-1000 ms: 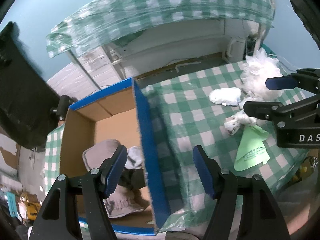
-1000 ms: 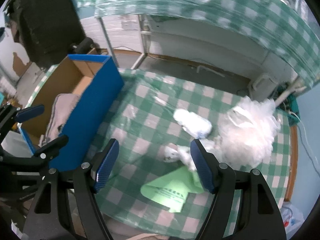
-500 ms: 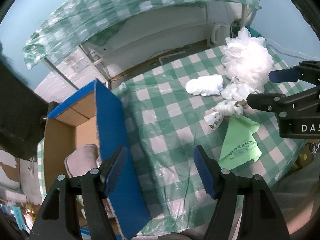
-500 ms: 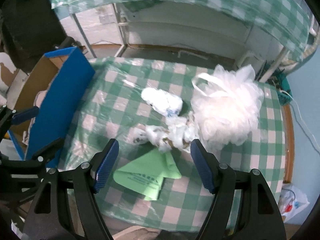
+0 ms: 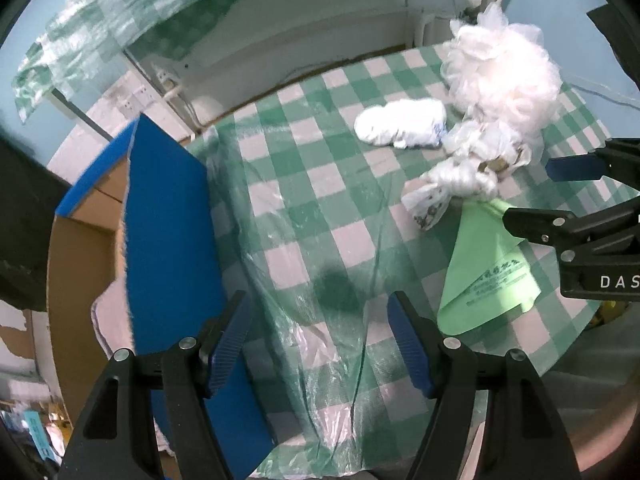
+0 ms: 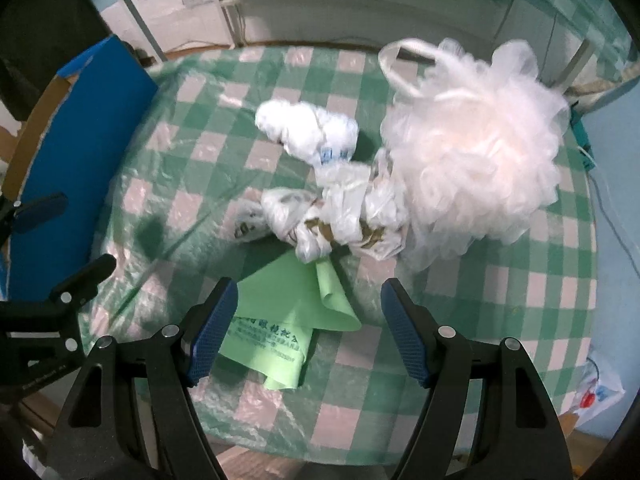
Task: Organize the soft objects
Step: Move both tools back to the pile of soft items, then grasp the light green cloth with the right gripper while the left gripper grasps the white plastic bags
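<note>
On the green-checked table (image 6: 520,296) lie a fluffy white bath pouf (image 6: 480,148) (image 5: 504,72), a rolled white bundle (image 6: 308,128) (image 5: 400,124), crumpled printed plastic bags (image 6: 340,216) (image 5: 468,168) and a folded light-green bag (image 6: 288,308) (image 5: 488,272). My right gripper (image 6: 306,330) hangs open just above the green bag, nothing between its fingers. My left gripper (image 5: 320,344) is open over bare tablecloth beside the blue-sided cardboard box (image 5: 168,220) (image 6: 80,128), which holds a grey-pink soft item (image 5: 110,320). The right gripper also shows in the left wrist view (image 5: 560,192).
A clear plastic sheet (image 5: 312,260) covers the tablecloth. A second checked table (image 5: 160,8) stands behind, with white wall and sockets below it. The table's near edge runs just under both grippers. A dark object (image 5: 20,220) sits left of the box.
Both grippers have come down and shifted right, away from the box and over the table. The soft items now fill more of both views. Jaws unchanged.
</note>
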`<action>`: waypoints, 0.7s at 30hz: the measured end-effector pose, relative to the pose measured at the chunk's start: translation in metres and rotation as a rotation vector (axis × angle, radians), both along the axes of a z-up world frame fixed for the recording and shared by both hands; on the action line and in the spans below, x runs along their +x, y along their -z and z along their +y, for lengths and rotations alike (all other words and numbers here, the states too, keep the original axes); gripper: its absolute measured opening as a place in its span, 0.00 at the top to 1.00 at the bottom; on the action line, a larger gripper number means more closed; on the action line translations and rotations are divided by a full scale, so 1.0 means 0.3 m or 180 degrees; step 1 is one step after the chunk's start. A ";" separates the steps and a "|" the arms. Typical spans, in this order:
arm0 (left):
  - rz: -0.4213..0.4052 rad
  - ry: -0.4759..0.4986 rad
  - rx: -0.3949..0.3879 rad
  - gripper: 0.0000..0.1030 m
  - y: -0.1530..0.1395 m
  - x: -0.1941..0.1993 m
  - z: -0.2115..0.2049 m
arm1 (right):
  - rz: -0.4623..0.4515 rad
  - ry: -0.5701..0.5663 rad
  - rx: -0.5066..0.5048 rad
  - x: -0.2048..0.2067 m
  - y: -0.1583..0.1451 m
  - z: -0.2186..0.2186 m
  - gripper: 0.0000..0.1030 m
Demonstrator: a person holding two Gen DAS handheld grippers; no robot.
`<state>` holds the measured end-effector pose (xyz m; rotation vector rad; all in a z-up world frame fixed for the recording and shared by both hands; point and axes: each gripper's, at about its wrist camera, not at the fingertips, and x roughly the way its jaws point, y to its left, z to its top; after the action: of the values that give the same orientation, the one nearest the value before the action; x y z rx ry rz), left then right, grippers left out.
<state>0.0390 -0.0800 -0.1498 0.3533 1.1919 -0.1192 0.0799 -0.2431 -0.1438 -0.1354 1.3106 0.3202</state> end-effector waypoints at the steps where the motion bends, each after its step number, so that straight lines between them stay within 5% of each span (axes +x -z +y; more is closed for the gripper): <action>1: 0.0037 -0.0011 0.0007 0.31 0.015 0.004 0.003 | 0.0027 0.0000 -0.0002 0.001 0.013 0.002 0.29; 21: 0.0151 -0.0005 0.0011 0.31 0.089 0.024 0.016 | 0.0386 -0.0038 -0.0074 0.015 0.220 0.059 0.29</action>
<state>0.0462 -0.0750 -0.1766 0.3542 1.2395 -0.1248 0.0845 -0.2253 -0.2097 -0.1454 1.4344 0.3275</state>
